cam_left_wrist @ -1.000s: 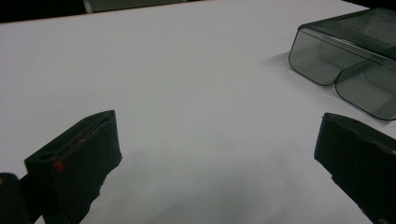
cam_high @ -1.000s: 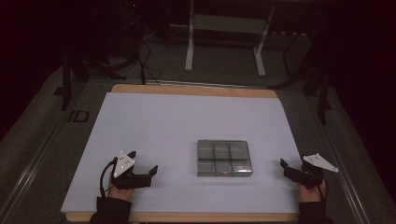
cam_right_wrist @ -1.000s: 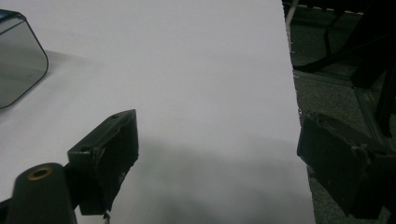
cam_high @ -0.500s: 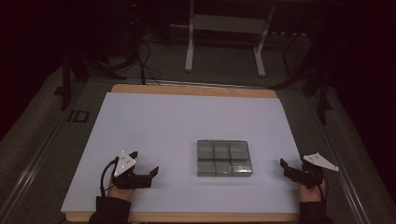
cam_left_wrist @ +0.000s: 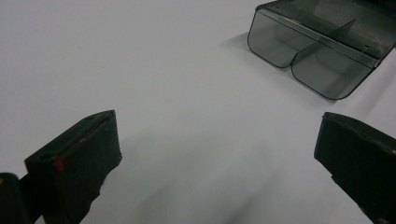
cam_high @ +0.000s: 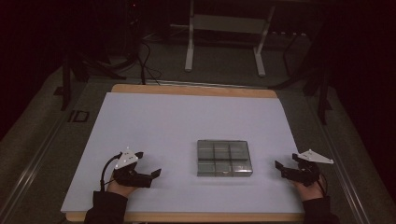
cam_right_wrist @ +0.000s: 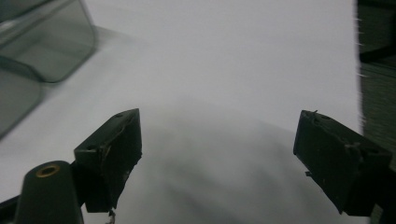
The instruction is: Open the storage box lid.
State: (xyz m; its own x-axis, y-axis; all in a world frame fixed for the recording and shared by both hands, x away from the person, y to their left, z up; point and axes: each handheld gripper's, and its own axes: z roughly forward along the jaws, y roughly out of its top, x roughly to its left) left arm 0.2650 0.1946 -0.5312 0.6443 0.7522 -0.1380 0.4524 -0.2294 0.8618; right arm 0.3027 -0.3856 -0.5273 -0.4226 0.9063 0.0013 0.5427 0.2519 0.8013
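Black tool [cam_high: 156,173], grey plate, seemingly dark sleeves [cam_high: 106,206].

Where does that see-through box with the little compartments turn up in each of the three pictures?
High view: the compartment box lies right of centre on the white table cover, between the two grippers.
Left gripper view: its corner sits at upper right.
Right gripper view: its rounded corner sits at upper left.
Shared landmark: the white table cover beneath it.
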